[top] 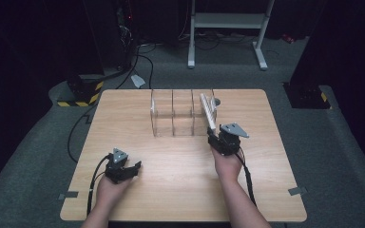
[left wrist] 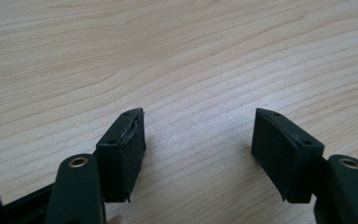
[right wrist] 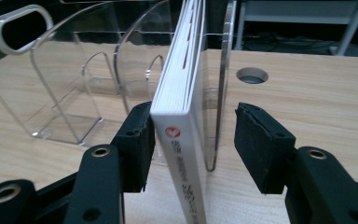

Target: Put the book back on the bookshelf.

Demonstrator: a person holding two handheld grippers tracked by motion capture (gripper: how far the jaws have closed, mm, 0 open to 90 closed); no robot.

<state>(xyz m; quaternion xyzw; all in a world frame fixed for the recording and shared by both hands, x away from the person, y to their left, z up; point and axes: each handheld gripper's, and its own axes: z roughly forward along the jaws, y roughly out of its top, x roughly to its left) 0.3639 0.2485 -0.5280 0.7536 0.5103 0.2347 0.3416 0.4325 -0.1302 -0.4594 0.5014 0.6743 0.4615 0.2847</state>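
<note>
A white book (right wrist: 182,116) stands upright in the end slot of a clear acrylic rack (right wrist: 60,93), its spine toward the camera. In the high view the book (top: 208,111) leans in the rack's (top: 173,114) rightmost compartment. My right gripper (right wrist: 193,135) straddles the book's near end, open: one pad (right wrist: 137,140) rests against the cover and the other pad (right wrist: 261,144) stands well clear of it. From above, the right gripper (top: 214,137) sits just in front of the rack. My left gripper (top: 134,168) lies low at the table's near left, and in its own view the left gripper (left wrist: 198,140) is open, holding nothing.
The wooden table (top: 171,180) has a round cable hole (top: 215,101) beside the rack's right end. The rack's other two compartments hold nothing. Behind the table are a white metal frame (top: 228,21) and cables on the grey floor.
</note>
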